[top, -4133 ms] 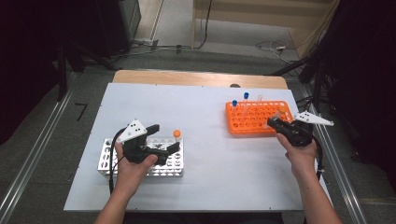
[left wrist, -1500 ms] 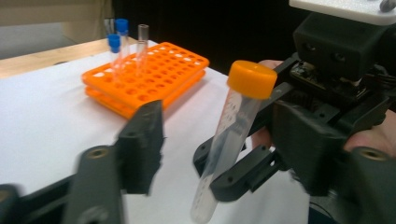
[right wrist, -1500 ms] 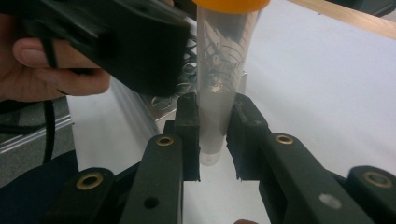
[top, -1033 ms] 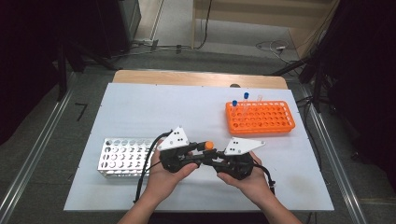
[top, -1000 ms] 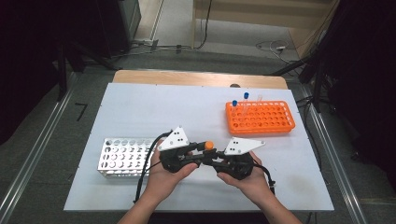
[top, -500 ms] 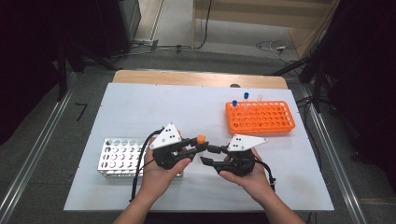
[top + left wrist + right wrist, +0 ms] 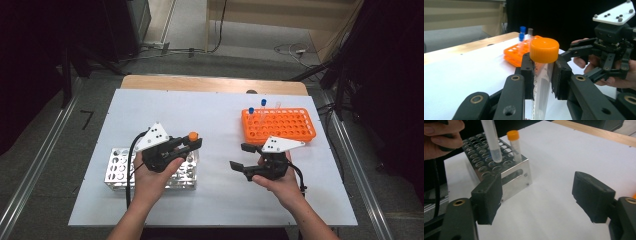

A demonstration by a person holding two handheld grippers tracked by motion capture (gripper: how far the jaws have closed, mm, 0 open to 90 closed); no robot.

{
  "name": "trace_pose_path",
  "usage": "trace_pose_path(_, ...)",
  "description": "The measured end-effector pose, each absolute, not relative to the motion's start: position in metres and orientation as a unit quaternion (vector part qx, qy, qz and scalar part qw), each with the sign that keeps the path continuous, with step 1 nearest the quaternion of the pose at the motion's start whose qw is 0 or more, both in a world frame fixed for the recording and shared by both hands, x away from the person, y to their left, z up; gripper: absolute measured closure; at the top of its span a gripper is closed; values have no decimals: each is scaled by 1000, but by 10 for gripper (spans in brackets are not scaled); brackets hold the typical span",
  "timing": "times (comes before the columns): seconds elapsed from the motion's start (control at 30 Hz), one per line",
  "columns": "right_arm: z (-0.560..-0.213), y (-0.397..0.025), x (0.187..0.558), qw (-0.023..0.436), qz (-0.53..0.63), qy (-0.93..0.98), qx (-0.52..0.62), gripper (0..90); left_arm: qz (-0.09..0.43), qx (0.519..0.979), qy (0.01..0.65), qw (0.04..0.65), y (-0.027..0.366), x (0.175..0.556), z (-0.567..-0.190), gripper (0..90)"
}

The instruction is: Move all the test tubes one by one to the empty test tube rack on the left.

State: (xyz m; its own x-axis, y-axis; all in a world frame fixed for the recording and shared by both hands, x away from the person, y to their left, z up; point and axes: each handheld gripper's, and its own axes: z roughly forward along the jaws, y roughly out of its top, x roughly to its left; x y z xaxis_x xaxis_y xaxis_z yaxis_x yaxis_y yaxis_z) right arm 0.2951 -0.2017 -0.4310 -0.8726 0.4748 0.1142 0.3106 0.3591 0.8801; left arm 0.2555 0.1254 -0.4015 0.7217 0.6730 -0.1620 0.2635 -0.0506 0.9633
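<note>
My left gripper (image 7: 194, 141) is shut on a clear tube (image 7: 540, 87) just under its orange cap (image 7: 544, 50), holding it upright. In the right gripper view the held tube (image 7: 491, 140) hangs with its rounded tip just above the holes of the metal rack (image 7: 517, 173). A second orange-capped tube (image 7: 513, 143) stands in the rack's corner hole. My right gripper (image 7: 240, 155) is open at mid table with nothing between its pads (image 7: 594, 195), to the right of the metal rack (image 7: 117, 170).
An orange rack (image 7: 285, 126) sits at the back right with two blue-capped tubes (image 7: 251, 111) and one uncapped tube in it. White table top (image 7: 210, 115) stretches between the two racks. The wooden strip (image 7: 210, 84) marks the far edge.
The two grippers, close together around the tube at mid table a second ago, have parted. The left one carried the tube left over the metal rack; the right drew back right.
</note>
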Motion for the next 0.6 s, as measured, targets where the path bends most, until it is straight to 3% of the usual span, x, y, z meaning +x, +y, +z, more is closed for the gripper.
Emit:
trace_pose_path(0.3, -436, -213, 303, 82, 503, 826, 242, 120, 194, 685, 363, 601, 152, 263, -405, 749)
trace_pose_path(0.6, -440, -228, 308, 88, 500, 821, 261, 86, 200, 668, 394, 599, 167, 271, -420, 749)
